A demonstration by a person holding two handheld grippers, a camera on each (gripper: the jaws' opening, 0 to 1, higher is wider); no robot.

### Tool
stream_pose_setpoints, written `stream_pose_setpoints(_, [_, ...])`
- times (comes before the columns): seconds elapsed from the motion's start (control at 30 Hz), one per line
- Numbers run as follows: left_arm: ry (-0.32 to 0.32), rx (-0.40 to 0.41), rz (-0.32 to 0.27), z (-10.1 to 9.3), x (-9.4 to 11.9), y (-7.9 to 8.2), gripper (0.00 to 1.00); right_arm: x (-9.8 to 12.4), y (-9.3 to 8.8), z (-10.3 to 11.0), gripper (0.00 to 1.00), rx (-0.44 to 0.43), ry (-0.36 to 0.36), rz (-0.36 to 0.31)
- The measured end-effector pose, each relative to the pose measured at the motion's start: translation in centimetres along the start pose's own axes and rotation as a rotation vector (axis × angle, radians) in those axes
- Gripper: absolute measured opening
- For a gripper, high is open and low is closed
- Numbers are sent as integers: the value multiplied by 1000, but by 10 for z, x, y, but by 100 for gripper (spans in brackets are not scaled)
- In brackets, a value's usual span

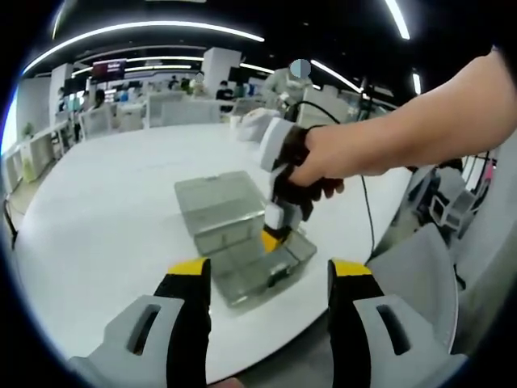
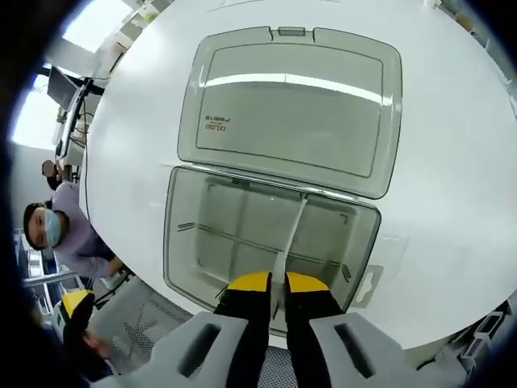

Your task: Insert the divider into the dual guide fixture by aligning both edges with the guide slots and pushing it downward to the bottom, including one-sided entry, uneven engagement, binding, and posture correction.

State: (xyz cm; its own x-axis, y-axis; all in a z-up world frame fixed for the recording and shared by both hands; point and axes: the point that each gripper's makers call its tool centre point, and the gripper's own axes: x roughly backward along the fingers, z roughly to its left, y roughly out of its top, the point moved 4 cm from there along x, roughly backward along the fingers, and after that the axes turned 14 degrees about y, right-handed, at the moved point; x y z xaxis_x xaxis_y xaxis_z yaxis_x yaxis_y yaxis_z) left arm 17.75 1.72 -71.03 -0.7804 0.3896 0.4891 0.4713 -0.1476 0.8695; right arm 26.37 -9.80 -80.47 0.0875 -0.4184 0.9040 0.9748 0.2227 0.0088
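White table (image 1: 121, 210), grey chair (image 1: 420, 275).

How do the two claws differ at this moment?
The left claw is open and holds nothing; the right claw is shut on the divider. The left claw hovers back from the box; the right claw reaches down into its tray. Both have black jaws with yellow tips.

left gripper view low, back from table edge (level), right gripper view close above, both sharing open box (image 1: 242, 234) (image 2: 275, 234)
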Motion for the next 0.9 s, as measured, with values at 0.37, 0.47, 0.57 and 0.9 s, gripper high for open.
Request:
stream_pose_setpoints(0.37, [-13, -14, 11, -4, -2, 1, 57, 26, 5, 7, 2, 83, 67, -65])
stream_pose_setpoints(0.47, [-16, -28, 21, -4, -2, 1, 57, 35, 6, 8, 0, 161, 81, -87])
stream_pose_setpoints(0.57, [-25, -45, 38, -4, -3, -1, 57, 41, 3, 8, 0, 276, 82, -79])
stream_pose_setpoints(0.9, [-40, -74, 90, -3, -10, -3, 57, 41, -14, 10, 0, 428, 133, -61])
